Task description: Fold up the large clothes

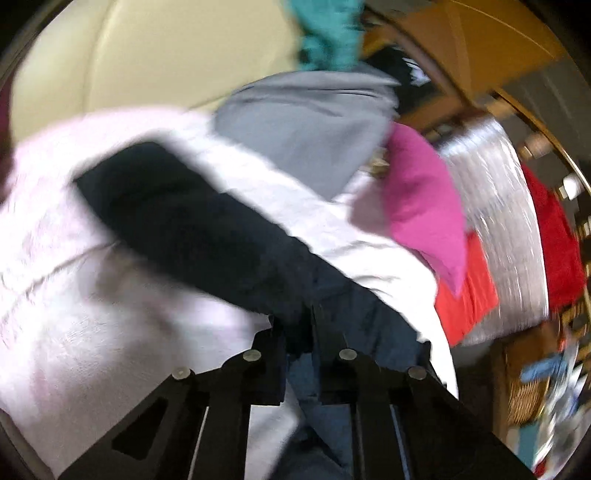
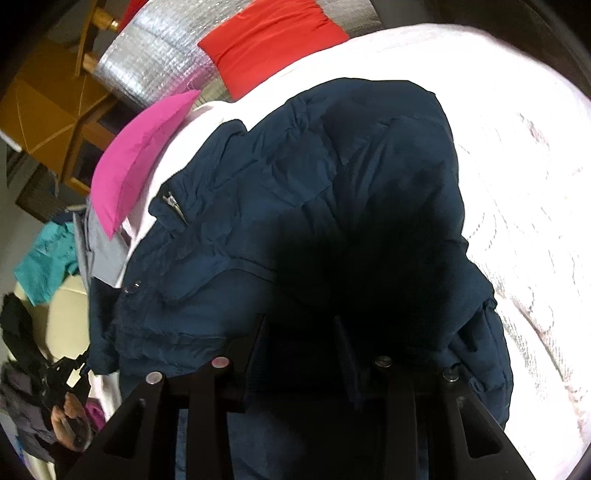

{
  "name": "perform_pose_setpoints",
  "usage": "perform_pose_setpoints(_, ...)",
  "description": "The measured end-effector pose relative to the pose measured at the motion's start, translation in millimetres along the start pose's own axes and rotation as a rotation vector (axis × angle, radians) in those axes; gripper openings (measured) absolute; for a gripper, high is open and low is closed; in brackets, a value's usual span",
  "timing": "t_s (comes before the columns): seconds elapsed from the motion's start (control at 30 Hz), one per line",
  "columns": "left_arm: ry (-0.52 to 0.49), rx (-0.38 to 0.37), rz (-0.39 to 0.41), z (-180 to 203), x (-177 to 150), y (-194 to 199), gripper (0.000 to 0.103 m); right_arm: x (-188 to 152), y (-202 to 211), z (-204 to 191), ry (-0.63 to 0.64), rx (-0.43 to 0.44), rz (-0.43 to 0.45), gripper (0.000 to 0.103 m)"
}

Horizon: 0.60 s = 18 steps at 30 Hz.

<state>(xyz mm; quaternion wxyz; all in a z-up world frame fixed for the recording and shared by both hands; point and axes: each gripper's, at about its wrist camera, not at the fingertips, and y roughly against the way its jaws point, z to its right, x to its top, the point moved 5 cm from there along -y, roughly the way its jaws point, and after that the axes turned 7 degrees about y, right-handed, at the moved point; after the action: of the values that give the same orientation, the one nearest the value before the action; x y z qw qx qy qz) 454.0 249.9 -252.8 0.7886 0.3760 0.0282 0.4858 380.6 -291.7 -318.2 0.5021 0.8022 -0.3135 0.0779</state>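
Observation:
A dark navy padded jacket (image 2: 295, 206) lies crumpled on a white quilted cover (image 2: 524, 192). Its zipper and a snap show at the left side. My right gripper (image 2: 301, 325) is right over the jacket, its fingers wide apart, with dark fabric between and below them. In the blurred left wrist view a navy sleeve (image 1: 192, 225) stretches up and left across the white cover (image 1: 74, 317). My left gripper (image 1: 297, 325) has its fingers close together on the sleeve's near end.
A pink cloth (image 2: 140, 158), a red cloth (image 2: 269, 40), a grey garment (image 1: 314, 125) and a teal one (image 1: 328, 33) lie at the cover's far side. A silver foil mat (image 2: 159, 70), wooden furniture (image 2: 48, 99) and a cream cushion (image 1: 147, 62) stand beyond.

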Motion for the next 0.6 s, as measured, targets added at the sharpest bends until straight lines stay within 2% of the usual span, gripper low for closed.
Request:
perform_pose_setpoints(0.07,-0.073,-0.019,0.008,27,-8,10,0.010,0,7,2,-0.023,0.032,0.020,0.041)
perform_pose_setpoints(0.2,-0.263,-0.053,-0.012,98,-45,21,0.009,-2,26,3,-0.027,0.080,0.074,0.043)
perform_pose_setpoints(0.33,-0.423,-0.101,-0.073,161,-106,15,0.008,-5,45,10,-0.030,0.103,0.105,0.042)
perform_pose_setpoints(0.47,-0.511,-0.097,-0.178,189,-174,-13,0.007,-8,60,22,-0.043,0.114,0.124,0.042)
perform_pose_setpoints(0.6,-0.525,-0.055,-0.281,180,-229,-53,0.007,-10,71,34,-0.060,0.125,0.136,0.042)
